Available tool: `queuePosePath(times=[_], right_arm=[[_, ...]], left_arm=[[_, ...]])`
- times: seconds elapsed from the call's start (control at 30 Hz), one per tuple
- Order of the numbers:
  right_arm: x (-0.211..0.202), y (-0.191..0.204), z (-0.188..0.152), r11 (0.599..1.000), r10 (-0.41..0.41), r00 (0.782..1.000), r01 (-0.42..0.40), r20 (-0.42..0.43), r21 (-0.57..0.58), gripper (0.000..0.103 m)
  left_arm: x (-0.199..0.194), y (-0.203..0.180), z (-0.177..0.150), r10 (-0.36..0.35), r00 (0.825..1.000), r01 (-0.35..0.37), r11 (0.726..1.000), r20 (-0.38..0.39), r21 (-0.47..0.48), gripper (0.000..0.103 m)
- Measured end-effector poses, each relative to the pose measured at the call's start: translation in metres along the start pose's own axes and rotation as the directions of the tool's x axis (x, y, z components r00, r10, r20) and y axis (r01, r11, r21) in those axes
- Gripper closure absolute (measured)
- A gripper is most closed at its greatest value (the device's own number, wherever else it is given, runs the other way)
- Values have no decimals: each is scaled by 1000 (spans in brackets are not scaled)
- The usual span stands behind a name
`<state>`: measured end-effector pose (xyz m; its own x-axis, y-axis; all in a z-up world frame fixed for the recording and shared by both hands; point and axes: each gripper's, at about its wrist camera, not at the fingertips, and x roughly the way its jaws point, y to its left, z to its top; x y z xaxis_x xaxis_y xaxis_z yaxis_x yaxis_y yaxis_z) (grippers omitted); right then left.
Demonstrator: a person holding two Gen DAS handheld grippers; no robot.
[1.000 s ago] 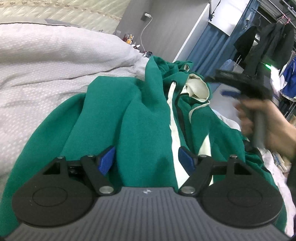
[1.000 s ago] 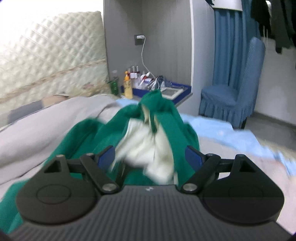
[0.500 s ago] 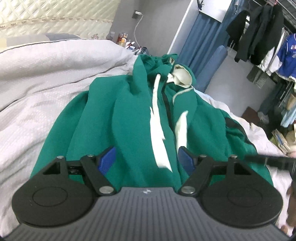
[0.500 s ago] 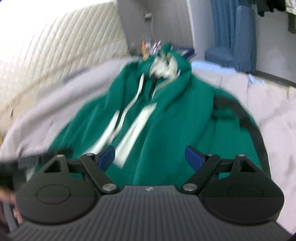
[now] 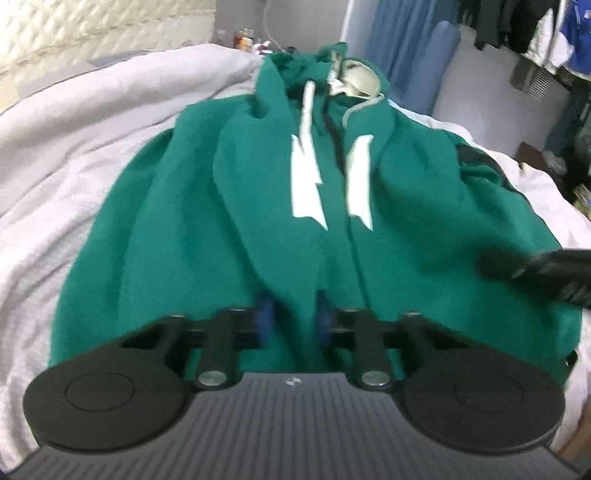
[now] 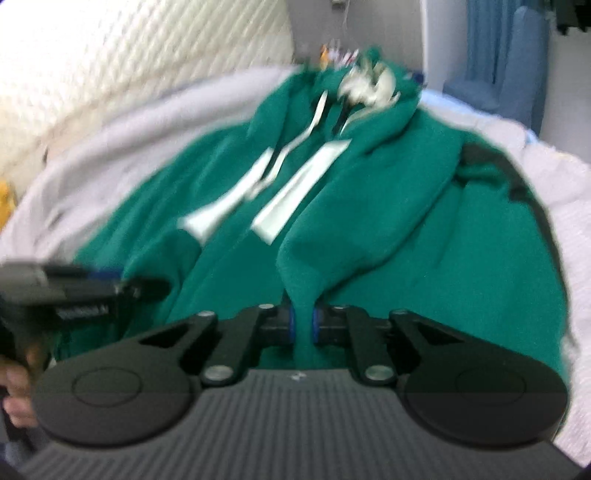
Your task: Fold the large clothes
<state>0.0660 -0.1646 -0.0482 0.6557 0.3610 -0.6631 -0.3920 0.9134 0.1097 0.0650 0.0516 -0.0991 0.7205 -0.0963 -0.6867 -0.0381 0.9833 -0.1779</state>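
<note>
Left wrist view, from left edge to right: rumpled white bedding [image 5: 74,155] filling the left side, a quilted cream headboard [image 5: 92,29] in the upper left corner. Centre of frame taken up by the green hoodie [image 5: 192,221], spread on the bedding, hood towards the top, two white stripes [image 5: 306,184] down its front on either side of the dark zip line. Low in the centre, left gripper [image 5: 293,319] clamped on a raised fold of the hoodie's near hem, blue pads having just come together with cloth between them. At the right edge, a dark blurred shape, probably the other gripper, over the green fabric. Upper right: blue chair [image 5: 439,55] and hanging clothes [image 5: 517,26].

Right wrist view, blurred, again left to right: at the lower left edge a hand [image 6: 16,391] with the left gripper's dark body. Hoodie across the middle. Bottom centre, right gripper [image 6: 303,323] pinched shut on a ridge of green cloth, jaws just closed. White bedding at the right edge.
</note>
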Motion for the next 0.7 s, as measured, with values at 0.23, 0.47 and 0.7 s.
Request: queuePosePath(times=[0.23,0.47,0.7], right_arm=[[-65,-66,33,983,-29,980,-8,196,185,94],[-104,-159,89,961,-228,935,172,270,218,94],[-99,-263,138,879,-428,877,348,219,325,94]], left_arm=[[-48,42,45,36,989,-25,997,147,-78,99],[-89,119,143,184,954,-161,980,237,-116,99],[-79,212,244,416,866,-373,907,277,-196,99]])
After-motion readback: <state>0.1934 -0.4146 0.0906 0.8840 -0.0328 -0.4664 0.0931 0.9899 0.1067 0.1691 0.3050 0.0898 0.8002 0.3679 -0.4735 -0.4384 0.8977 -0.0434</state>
